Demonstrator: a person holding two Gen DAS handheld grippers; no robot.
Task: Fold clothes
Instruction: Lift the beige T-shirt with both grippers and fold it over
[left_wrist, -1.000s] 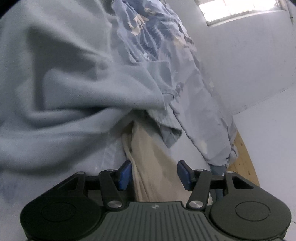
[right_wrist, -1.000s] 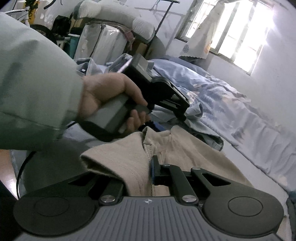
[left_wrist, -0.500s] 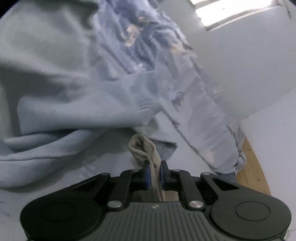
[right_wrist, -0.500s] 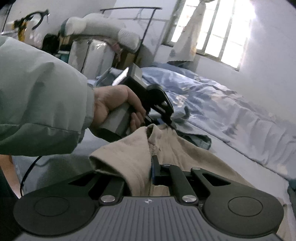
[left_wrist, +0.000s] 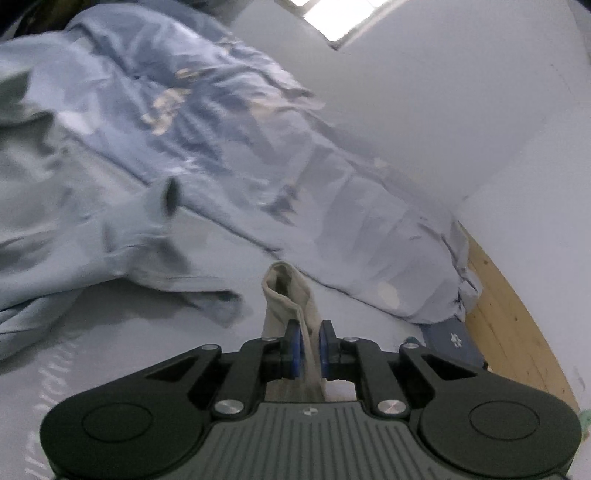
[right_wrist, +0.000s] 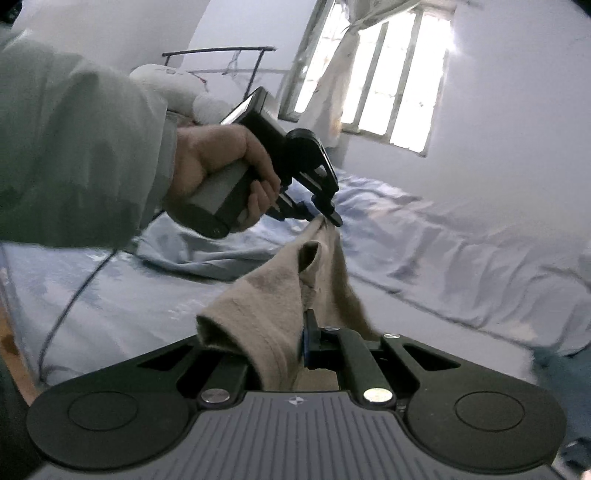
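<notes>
The left tongs (left_wrist: 309, 349), open a second ago, now pinch the beige garment (right_wrist: 280, 291) alongside the gripping right tongs (right_wrist: 295, 341), lifting it off the bed (right_wrist: 129, 306) mid-frame for folding.

A garment (right_wrist: 280, 291) is hanging above the bed (right_wrist: 122, 306), stretching between the left gripper (right_wrist: 328, 219) ahead and the right gripper (right_wrist: 291, 343) nearer the camera. A crumpled quilt (right_wrist: 443, 258) is lying along the bed's far side against the wall (right_wrist: 517, 147). A window (right_wrist: 391, 85) is sitting in the wall behind the quilt.
</notes>
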